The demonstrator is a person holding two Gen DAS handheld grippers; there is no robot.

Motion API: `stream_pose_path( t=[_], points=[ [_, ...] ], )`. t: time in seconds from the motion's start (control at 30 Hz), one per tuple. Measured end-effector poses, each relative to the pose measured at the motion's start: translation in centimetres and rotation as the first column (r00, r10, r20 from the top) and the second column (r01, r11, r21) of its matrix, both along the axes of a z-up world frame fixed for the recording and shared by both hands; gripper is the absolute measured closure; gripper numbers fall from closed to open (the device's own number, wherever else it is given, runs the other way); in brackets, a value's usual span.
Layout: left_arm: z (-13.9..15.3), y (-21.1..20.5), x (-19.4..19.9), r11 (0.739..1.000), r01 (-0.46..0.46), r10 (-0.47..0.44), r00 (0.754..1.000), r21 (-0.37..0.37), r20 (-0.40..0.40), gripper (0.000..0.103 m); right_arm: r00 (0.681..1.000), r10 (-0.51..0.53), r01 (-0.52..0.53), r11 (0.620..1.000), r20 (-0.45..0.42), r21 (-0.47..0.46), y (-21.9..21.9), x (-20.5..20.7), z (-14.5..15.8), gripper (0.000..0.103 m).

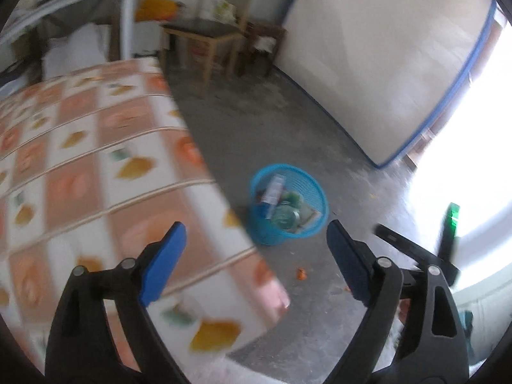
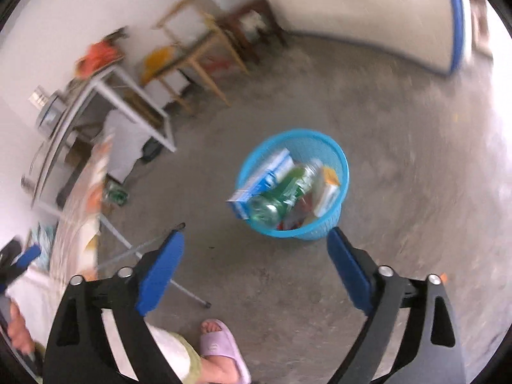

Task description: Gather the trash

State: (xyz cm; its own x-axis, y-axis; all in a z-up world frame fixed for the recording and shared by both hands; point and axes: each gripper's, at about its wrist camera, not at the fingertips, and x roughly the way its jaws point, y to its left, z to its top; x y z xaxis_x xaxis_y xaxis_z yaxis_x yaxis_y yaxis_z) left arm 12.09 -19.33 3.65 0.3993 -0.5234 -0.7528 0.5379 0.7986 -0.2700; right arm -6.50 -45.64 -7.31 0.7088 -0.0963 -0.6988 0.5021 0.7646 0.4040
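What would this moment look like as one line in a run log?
left gripper: open, empty | right gripper: open, empty | blue basket: on floor, holding bottle, carton | orange scrap: on floor

Blue mesh bin upright on floor, holding carton, green bottle.

The waste basket stands on the floor, clear of the furniture. Inside it lie a carton on the left, a bottle leaning across the middle and a small packet on the right. In the left wrist view the counter occupies the left, its edge just beside the basket. A chair stands behind, against the far wall, with a panel leaning to its right. A scrap lies on the floor in front of the basket. A person's slippered foot rests on the floor near the counter leg.
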Motion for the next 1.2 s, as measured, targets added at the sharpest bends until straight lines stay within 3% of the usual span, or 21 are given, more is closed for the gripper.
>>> stream_pose_path(
  t=[0.13,0.33,0.5,0.67,0.77,0.93,1.2],
  points=[
    [0.8,4.0,-3.0,0.996,-0.090,0.090,0.995,0.007,0.047,0.009,0.998,0.061,-0.060,0.984,0.001,-0.166,5.3,-0.8,3.4,0.007],
    [1.7,7.8,-5.6,0.977,-0.214,0.215,0.974,-0.018,0.067,0.009,0.988,0.146,-0.124,0.940,0.045,-0.318,11.4,-1.1,7.9,0.007],
    [2.4,9.6,-8.2,0.947,-0.306,0.283,0.938,0.095,0.198,0.009,0.983,0.172,-0.129,0.903,0.070,-0.409,15.5,-0.9,11.0,0.007],
    [2.1,11.1,-10.4,0.924,-0.359,0.315,0.912,0.136,0.263,0.009,0.979,0.192,-0.137,0.862,0.063,-0.489,19.1,-1.3,12.4,0.007],
    [1.8,11.2,-10.9,0.917,-0.356,0.301,0.913,0.179,0.275,0.009,0.984,0.174,-0.126,0.837,0.042,-0.532,20.9,-1.3,12.4,0.007],
    [1.3,11.3,-12.0,0.927,-0.333,0.282,0.922,0.174,0.263,0.009,0.987,0.158,-0.129,0.796,-0.003,-0.592,23.2,-1.6,11.7,0.007],
    [-0.2,10.5,-12.5,0.941,-0.272,0.228,0.950,0.203,0.215,0.009,0.987,0.147,-0.159,0.827,-0.066,-0.539,23.1,-1.7,10.1,0.007]
  ],
)
